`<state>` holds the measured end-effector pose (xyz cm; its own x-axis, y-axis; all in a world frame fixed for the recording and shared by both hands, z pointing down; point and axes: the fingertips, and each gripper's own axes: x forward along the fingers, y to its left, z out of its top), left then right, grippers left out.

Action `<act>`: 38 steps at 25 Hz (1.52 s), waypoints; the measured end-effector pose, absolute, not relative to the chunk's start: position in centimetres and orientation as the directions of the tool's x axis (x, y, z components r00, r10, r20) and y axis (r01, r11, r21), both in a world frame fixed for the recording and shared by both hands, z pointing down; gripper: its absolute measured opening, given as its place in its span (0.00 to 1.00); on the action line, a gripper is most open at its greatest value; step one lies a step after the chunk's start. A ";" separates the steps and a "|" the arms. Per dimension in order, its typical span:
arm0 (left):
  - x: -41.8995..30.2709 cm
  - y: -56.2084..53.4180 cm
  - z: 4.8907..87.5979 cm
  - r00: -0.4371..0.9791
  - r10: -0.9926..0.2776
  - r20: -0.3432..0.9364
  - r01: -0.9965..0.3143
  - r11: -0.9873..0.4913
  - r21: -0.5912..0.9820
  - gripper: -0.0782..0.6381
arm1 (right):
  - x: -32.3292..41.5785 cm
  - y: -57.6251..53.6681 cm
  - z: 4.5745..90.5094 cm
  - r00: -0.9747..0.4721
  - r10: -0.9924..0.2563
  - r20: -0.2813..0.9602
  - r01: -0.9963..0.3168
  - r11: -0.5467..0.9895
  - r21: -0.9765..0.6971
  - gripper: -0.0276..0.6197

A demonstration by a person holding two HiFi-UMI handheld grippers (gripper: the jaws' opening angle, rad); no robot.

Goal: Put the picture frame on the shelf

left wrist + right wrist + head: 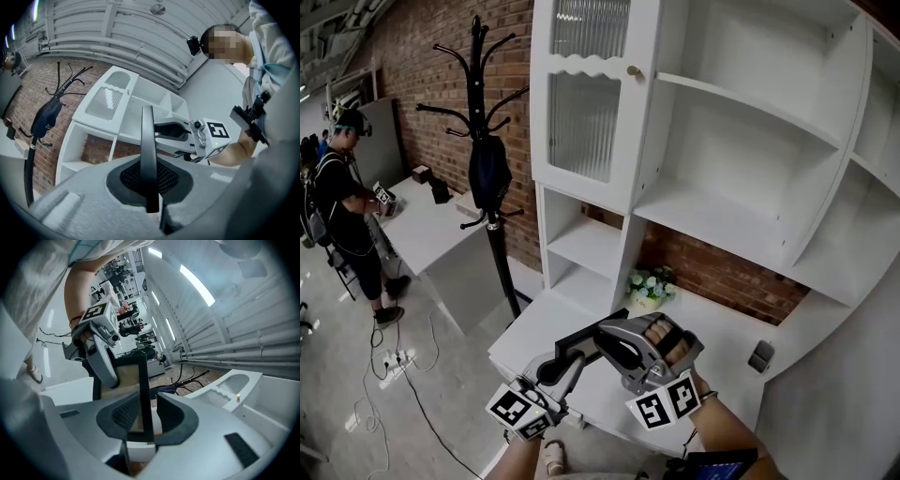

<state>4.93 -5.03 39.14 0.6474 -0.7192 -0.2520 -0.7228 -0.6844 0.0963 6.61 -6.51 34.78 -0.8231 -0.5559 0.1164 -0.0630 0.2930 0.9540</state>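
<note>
Black rectangular picture frame (591,330) hangs in the air between the two claws, above the near edge of the white counter (546,330) and below the open shelves of the white wooden shelf unit (750,111). It rests on no shelf.

The left claw (570,358) grips it from the near left. In the left gripper view the frame (148,150) stands edge-on in the left claw (150,183), with both meshed pads pressed against its thin black rim.

The right claw (607,334) reaches in from the right, and its marker cube sits near the person's wrist. In the right gripper view the frame (143,380) stands between the jaws of the right claw (148,416), which are spread wide. The right pad is clear of the rim, with a gap showing, and the left pad lies close beside the frame's tan face.

On the counter, further back under the shelves, sits a small pot of pale flowers (649,286). To the left, a black coat stand (494,253) carrying a dark blue bag (490,173) rises in front of the red brick wall (441,75). A person (347,192) stands at the far left.
</note>
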 end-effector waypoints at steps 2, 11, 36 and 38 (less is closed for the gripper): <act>4.1 -6.0 39.1 0.671 -0.698 -0.251 -0.701 -0.707 0.092 0.13 | 5.6 -7.5 34.9 -0.813 -0.567 0.130 -0.045 0.284 0.958 0.21; -0.4 -10.0 39.3 0.781 -0.574 -0.245 -0.574 -0.815 0.079 0.13 | 1.2 -11.2 35.1 -0.764 -0.621 0.175 -0.015 0.287 0.958 0.21; -6.4 -19.7 38.5 0.853 -0.432 -0.292 -0.445 -0.895 0.025 0.13 | -4.8 -20.7 35.5 -0.581 -0.786 0.211 -0.025 0.276 0.961 0.15; -6.2 -20.4 38.7 0.849 -0.441 -0.290 -0.455 -0.890 0.022 0.13 | -4.6 -21.4 35.6 -0.580 -0.787 0.211 -0.024 0.276 0.961 0.15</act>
<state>-6.19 -20.40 38.66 0.8493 -0.4413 -0.2897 -0.4549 -0.8902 0.0224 -4.58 -21.40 35.58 -0.5799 -0.7868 0.2111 -0.0242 0.2756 0.9610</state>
